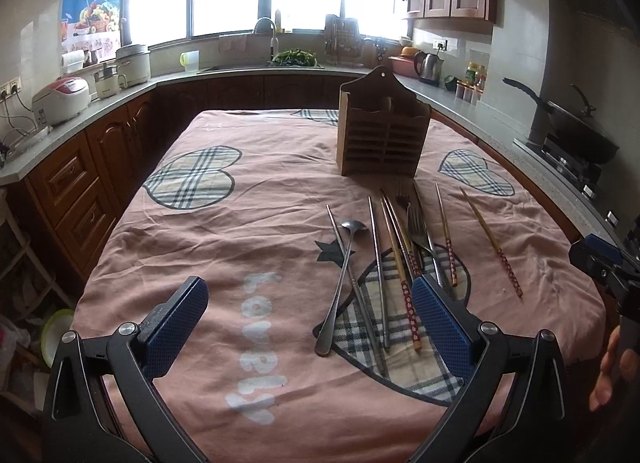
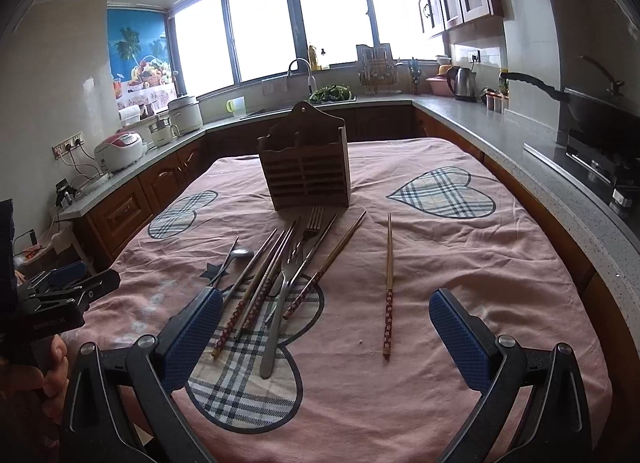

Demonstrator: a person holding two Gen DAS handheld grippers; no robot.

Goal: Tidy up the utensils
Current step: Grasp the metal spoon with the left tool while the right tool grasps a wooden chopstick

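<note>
A wooden slatted utensil holder (image 1: 382,131) (image 2: 306,167) stands upright on the pink tablecloth (image 1: 248,231) (image 2: 480,263). In front of it lie a metal spoon (image 1: 340,279) (image 2: 234,257), forks (image 1: 416,223) (image 2: 286,283), metal chopsticks (image 1: 376,263) and several wooden chopsticks with red flowered ends (image 1: 448,239) (image 2: 324,267). One such chopstick (image 1: 492,243) (image 2: 389,283) lies apart to the right. My left gripper (image 1: 310,317) is open and empty above the near table, left of the pile. My right gripper (image 2: 326,321) is open and empty above the near ends of the utensils.
Kitchen counters (image 1: 120,95) (image 2: 520,131) with appliances surround the table on three sides. A wok (image 1: 580,131) (image 2: 600,111) sits on the stove at right. The other gripper shows at each view's edge: the right one (image 1: 608,267), the left one (image 2: 60,287).
</note>
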